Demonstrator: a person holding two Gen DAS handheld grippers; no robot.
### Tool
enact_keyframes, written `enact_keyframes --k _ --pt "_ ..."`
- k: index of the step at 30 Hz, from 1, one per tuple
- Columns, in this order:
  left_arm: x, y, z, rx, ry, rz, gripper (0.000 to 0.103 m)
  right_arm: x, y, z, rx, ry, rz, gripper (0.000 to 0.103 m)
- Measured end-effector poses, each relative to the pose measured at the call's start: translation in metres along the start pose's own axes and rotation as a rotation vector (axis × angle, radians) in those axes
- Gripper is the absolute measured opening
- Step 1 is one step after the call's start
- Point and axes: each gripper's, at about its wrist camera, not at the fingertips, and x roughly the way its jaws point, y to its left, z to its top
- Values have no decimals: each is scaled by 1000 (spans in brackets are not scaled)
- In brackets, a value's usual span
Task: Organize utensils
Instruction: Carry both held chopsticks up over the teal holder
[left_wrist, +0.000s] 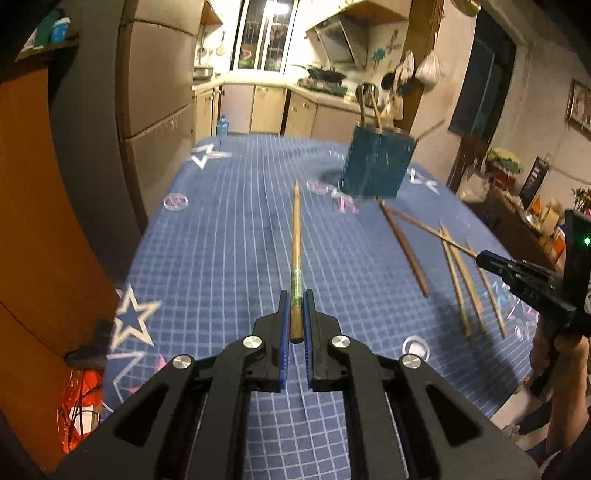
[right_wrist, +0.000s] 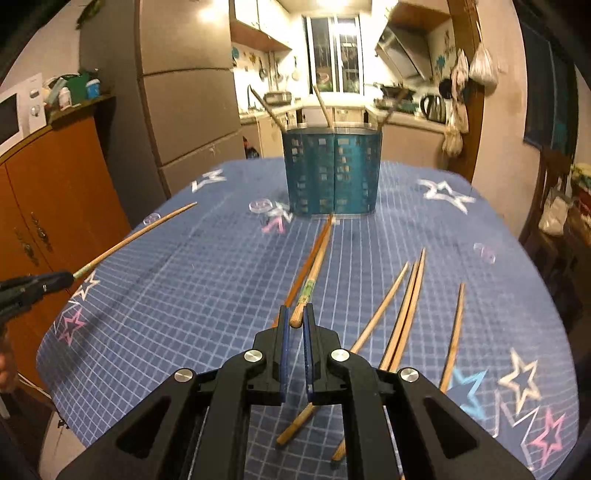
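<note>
My left gripper (left_wrist: 295, 295) is shut on the thick end of a wooden chopstick (left_wrist: 296, 236), which points ahead above the blue grid tablecloth (left_wrist: 221, 258). In the right wrist view the left gripper (right_wrist: 68, 277) shows at the left edge, its chopstick (right_wrist: 136, 236) slanting up to the right. My right gripper (right_wrist: 295, 312) is shut on another chopstick (right_wrist: 314, 269) that points at the teal perforated holder (right_wrist: 332, 173). The holder (left_wrist: 376, 166) has a few chopsticks (right_wrist: 323, 105) standing in it. Several loose chopsticks (right_wrist: 406, 306) lie on the cloth to the right. The right gripper (left_wrist: 480, 258) appears at the right edge.
Small clear discs (left_wrist: 176, 201) lie on the cloth. An orange cabinet (right_wrist: 62, 192) and a grey fridge (right_wrist: 192, 110) stand left of the table, with the kitchen counter (left_wrist: 266, 79) behind. A person's hand (left_wrist: 565, 350) holds the right gripper's handle. A low shelf (left_wrist: 517, 214) stands to the right.
</note>
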Motion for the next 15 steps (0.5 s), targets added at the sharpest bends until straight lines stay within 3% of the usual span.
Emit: enact_keyframes --k 3,6,10,11,15 --pt "-6 -7 8 29 -15 8 5 -11 -5 10 -5 -30 6 8" --pt "6 -7 10 38 33 28 5 -14 -8 14 -12 -29 11 8" --pt "7 -8 21 24 82 -44 5 -11 -9 14 -21 -6 20 8" --pt "10 -5 28 -5 137 -82 5 -12 -9 15 -20 -5 24 8" --pt "11 -8 43 47 165 -53 5 -17 -8 22 -46 -21 22 8"
